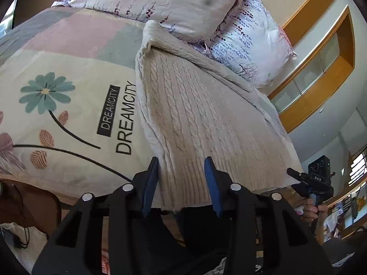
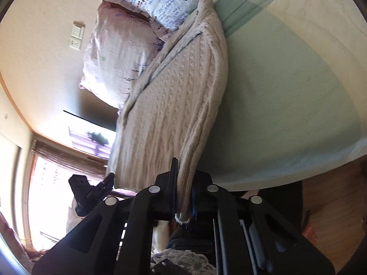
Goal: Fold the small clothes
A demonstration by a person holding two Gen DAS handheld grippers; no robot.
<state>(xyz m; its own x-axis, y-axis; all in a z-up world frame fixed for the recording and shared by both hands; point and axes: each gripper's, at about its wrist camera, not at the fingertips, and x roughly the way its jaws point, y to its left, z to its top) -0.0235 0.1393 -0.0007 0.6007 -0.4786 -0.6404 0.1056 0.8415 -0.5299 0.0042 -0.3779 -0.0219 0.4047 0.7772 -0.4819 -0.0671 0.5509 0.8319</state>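
Observation:
A beige cable-knit sweater (image 1: 195,114) lies lengthwise on the bed, its ribbed hem at the near edge. My left gripper (image 1: 181,167) is open, its blue pads either side of the hem's left part, with cloth between them. My right gripper (image 2: 183,183) is shut on the sweater's (image 2: 174,96) near hem corner, which hangs through the jaws. The right gripper also shows in the left wrist view (image 1: 296,174) at the hem's right corner. The left gripper shows in the right wrist view (image 2: 107,178) by the hem's left end.
The bed sheet (image 1: 68,114) has a flower print and "DREAMCITY" lettering; it looks pale green in the right wrist view (image 2: 286,91). Floral pillows (image 1: 172,2) lie at the head of the bed. A wooden shelf (image 1: 321,73) is on the wall. Wooden floor (image 2: 332,206) is below.

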